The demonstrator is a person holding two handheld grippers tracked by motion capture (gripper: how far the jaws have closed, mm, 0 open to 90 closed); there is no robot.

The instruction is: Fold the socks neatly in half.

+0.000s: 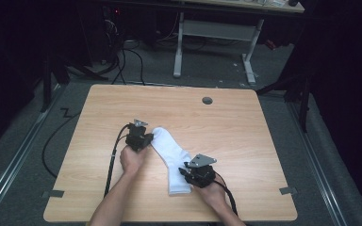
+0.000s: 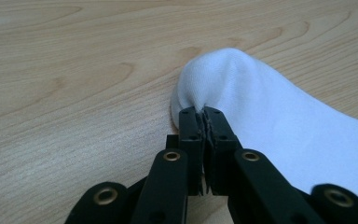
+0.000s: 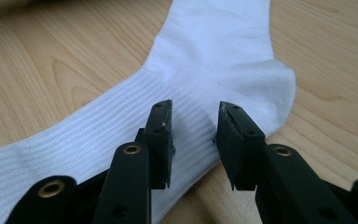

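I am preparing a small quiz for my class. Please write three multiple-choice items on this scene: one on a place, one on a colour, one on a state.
1. Where does the sock lie?
A. on the floor
B. on the wooden table
C. on the far desk

2. What colour is the sock?
A. white
B. grey
C. red

3. How do the right tongs stand?
A. shut on the sock
B. open over the ribbed part
C. shut on a cable

Key: 1 B, the high view shows it flat on the tabletop; 2 A, every view shows it white; 3 B, a gap shows between the jaws, while the left tongs pinch the sock's end.
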